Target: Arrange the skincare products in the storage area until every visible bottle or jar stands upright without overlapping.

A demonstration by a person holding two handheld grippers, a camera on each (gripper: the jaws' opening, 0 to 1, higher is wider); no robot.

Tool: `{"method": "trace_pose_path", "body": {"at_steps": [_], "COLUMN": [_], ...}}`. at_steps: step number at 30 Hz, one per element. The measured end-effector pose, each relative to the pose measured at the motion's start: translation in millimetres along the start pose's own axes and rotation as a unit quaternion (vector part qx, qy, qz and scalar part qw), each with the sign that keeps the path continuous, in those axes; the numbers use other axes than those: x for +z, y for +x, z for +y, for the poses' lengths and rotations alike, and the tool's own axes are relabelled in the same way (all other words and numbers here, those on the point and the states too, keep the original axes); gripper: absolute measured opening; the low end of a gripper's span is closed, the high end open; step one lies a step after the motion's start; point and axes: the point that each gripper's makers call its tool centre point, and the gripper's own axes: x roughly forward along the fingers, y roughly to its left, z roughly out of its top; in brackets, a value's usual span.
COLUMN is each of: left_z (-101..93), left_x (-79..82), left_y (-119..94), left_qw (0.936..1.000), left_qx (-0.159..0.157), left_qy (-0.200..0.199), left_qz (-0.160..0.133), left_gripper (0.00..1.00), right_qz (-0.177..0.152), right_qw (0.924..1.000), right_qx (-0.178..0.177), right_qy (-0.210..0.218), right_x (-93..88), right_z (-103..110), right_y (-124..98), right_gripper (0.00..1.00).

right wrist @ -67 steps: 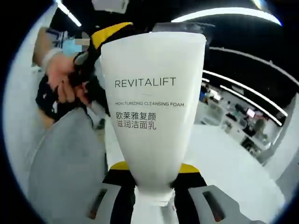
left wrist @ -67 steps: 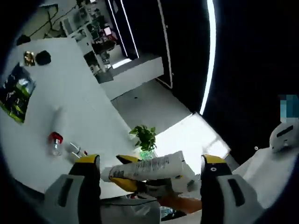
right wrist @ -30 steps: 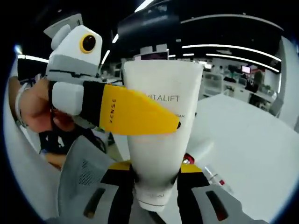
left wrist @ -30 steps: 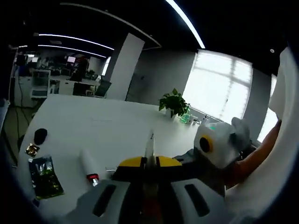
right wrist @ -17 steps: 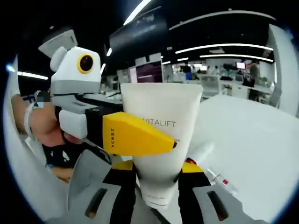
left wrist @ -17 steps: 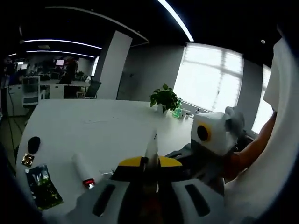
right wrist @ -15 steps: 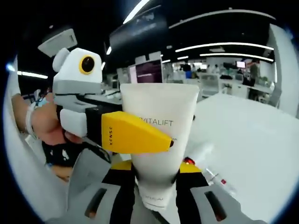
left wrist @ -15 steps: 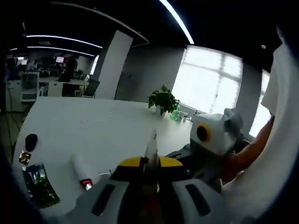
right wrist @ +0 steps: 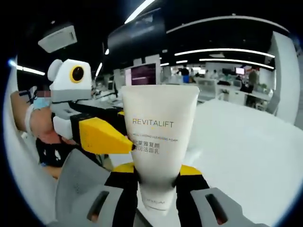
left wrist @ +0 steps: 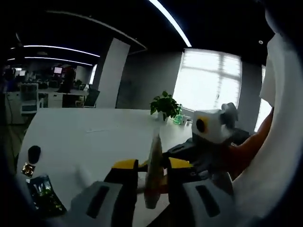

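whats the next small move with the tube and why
Probably draw the left gripper clear and carry the tube down to the white table. The right gripper is shut on the tube near its cap end, holding it in the air. In the left gripper view the left jaws stand apart on either side of the tube's flat end, seemingly no longer pinching it.

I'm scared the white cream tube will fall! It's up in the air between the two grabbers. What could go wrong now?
The cleansing foam tube is pinched near its cap end by the right gripper, high above the white table, so it might slip out and drop.

The left gripper has its jaws spread either side of the tube's flat end. If it closes off-centre, it could twist the tube loose.

Set down on its cap, the tall tube may topple.
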Motion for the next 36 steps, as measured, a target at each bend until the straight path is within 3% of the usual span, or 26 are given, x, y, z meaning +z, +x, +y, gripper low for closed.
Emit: {"method": "trace_pose_path", "body": {"at_steps": [1,3,5,8,10,12,15,17,18,19,20,22,23,24,26,27,28,31,36], "left_z": [6.2,13.2,11.1,13.7,13.5,13.8,11.5,15.2,18.0,22.3,25.9,28.3,29.3,29.8,32.7,33.1,32.8,38.8,39.1], "left_x": [-6.7,-39.2,-54.1,-79.8,-92.2,-113.3,-134.1,-149.0,-162.4,-169.6,-171.4,-154.4,-154.6,-162.5,-183.0,-186.6,-188.2,-182.8,-189.2], "left_y": [-2,-5,-3,2,9,17,25,26,22,19,17,25,26,24,15,13,13,14,9], "left_qw": [0.9997,0.9928,0.9873,0.9719,0.9684,0.9596,0.9505,0.9456,0.9368,0.9265,0.9202,0.9438,0.9504,0.9463,0.9245,0.9183,0.9161,0.9255,0.9183], "left_qx": [0.020,0.039,0.036,0.045,0.041,0.030,0.011,0.018,0.016,0.020,0.025,0.044,0.046,0.042,0.041,0.037,0.037,0.055,0.058], "left_qy": [0.011,0.075,0.109,0.169,0.175,0.180,0.191,0.195,0.198,0.209,0.218,0.186,0.158,0.149,0.170,0.184,0.190,0.169,0.166], "left_qz": [0.006,0.085,0.110,0.158,0.173,0.215,0.245,0.260,0.288,0.312,0.324,0.270,0.264,0.284,0.339,0.349,0.351,0.335,0.355], "left_gripper": [0.26,0.27,0.29,0.35,0.46,0.53,0.51,0.46,0.41,0.37,0.35,0.38,0.42,0.44,0.43,0.41,0.38,0.36,0.31], "right_qz": [0.001,0.002,0.000,-0.002,-0.005,-0.007,-0.012,-0.016,-0.019,-0.022,-0.022,-0.025,-0.026,-0.027,-0.025,-0.024,-0.024,-0.032,-0.029], "right_qw": [1.0000,0.9998,0.9996,0.9992,0.9988,0.9983,0.9976,0.9970,0.9967,0.9964,0.9962,0.9955,0.9951,0.9949,0.9943,0.9941,0.9939,0.9925,0.9920], "right_qx": [-0.008,-0.020,-0.028,-0.040,-0.047,-0.055,-0.065,-0.072,-0.075,-0.079,-0.080,-0.087,-0.089,-0.090,-0.093,-0.095,-0.097,-0.098,-0.105], "right_qy": [-0.002,0.005,0.011,0.008,0.015,0.017,0.021,0.023,0.024,0.024,0.025,0.029,0.033,0.038,0.045,0.046,0.049,0.066,0.065], "right_x": [-0.3,-0.3,0.3,3.7,5.8,8.2,11.2,15.7,18.5,20.4,21.4,23.7,24.3,24.3,23.2,23.3,23.7,29.2,32.0], "right_z": [-8,-21,-30,-47,-56,-65,-74,-80,-82,-84,-86,-91,-94,-97,-104,-107,-109,-115,-129], "right_y": [-1,-3,-4,-6,-7,-8,-9,-10,-11,-11,-11,-11,-10,-9,-5,-2,-1,5,19], "right_gripper": [0.26,0.26,0.26,0.26,0.27,0.27,0.27,0.27,0.27,0.27,0.27,0.27,0.27,0.27,0.27,0.28,0.27,0.27,0.28]}}
